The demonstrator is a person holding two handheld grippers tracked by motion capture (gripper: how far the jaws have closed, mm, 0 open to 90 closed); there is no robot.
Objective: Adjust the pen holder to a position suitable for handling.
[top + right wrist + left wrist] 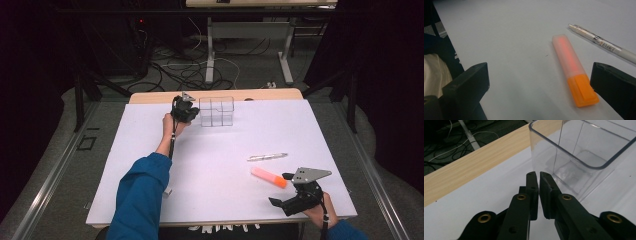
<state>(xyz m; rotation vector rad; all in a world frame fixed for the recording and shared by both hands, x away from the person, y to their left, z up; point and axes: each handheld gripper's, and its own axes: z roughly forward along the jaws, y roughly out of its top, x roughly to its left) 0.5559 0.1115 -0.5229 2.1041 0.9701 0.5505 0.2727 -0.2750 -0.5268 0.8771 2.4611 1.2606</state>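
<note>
A clear plastic box [216, 111] with inner dividers stands at the far middle of the white table [150, 165]. My left gripper [194, 112] is at the box's left side. In the left gripper view its jaws [539, 173] point at the near corner of the box [584, 157], parted by a narrow slit with nothing between them. An orange highlighter [269, 177] lies near the front right. My right gripper [280, 189] rests just before it, open wide. The highlighter [574, 72] lies on the table ahead, between the jaw tips [540, 75], untouched.
A white pen [267, 157] [604, 43] lies just beyond the highlighter. A wooden strip [150, 96] [469, 167] runs along the table's far edge, with cables and desk legs on the floor behind. The person's blue sleeve [142, 195] reaches across the left half.
</note>
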